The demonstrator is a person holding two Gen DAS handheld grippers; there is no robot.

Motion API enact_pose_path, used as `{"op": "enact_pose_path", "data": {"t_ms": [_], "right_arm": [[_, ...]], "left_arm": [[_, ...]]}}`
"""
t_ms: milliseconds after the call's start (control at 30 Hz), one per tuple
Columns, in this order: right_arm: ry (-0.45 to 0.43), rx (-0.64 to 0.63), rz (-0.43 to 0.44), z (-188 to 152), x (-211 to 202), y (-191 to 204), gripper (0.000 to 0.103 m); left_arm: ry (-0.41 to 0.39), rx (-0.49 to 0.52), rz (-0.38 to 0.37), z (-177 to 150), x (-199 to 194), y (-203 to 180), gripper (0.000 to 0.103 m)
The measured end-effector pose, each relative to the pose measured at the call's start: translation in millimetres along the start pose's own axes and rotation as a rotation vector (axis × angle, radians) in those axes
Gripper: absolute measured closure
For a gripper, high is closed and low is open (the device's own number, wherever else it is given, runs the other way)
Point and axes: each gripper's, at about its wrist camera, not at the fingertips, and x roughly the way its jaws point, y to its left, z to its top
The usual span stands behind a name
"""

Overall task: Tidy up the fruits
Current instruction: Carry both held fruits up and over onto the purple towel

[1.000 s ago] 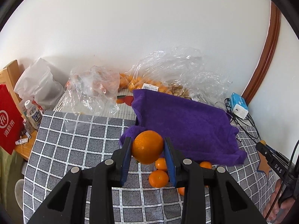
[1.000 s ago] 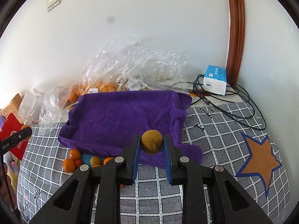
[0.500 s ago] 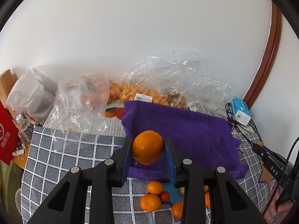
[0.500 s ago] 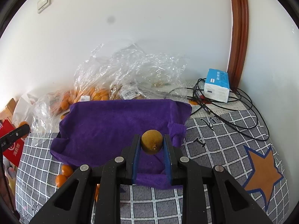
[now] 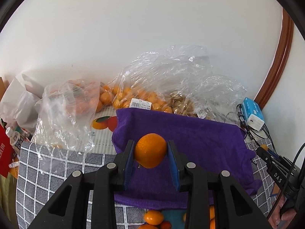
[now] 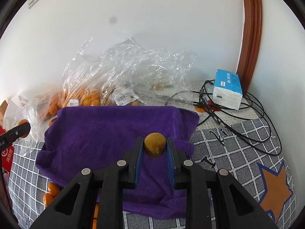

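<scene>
The left gripper (image 5: 150, 153) clamps an orange (image 5: 150, 150) above the near left part of a purple towel (image 5: 200, 143); to its right, the right gripper (image 6: 154, 149) grips a small brown fruit (image 6: 154, 147) over the same cloth. Both fruits hang clear of the towel, apparently bound for the bags behind it. Doing this well means keeping each squeeze firm, carrying each fruit to its matching bag and lowering before letting go. Crumpled clear plastic bags (image 5: 167, 87) of oranges crowd the far wall, their mouths hard to make out. Loose oranges (image 5: 153, 217) lie below the towel's near edge; black cables (image 6: 238, 118) and a blue-and-white packet (image 6: 227, 89) clutter the right.
</scene>
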Motion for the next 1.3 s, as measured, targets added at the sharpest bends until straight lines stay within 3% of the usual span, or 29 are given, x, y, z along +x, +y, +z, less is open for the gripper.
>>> {"op": "enact_pose_path", "data": {"t_ms": [700,1300], "right_arm": [[0.096,-0.039,0.009,-1,83,12,0.079],[0.186,-0.059,-0.004,-10,114,14,0.079]], "left_arm": [[0.127,0.011,0.035,-8,85,-1,0.071],[0.209,0.028,0.049,-19,113,2,0.071]]}}
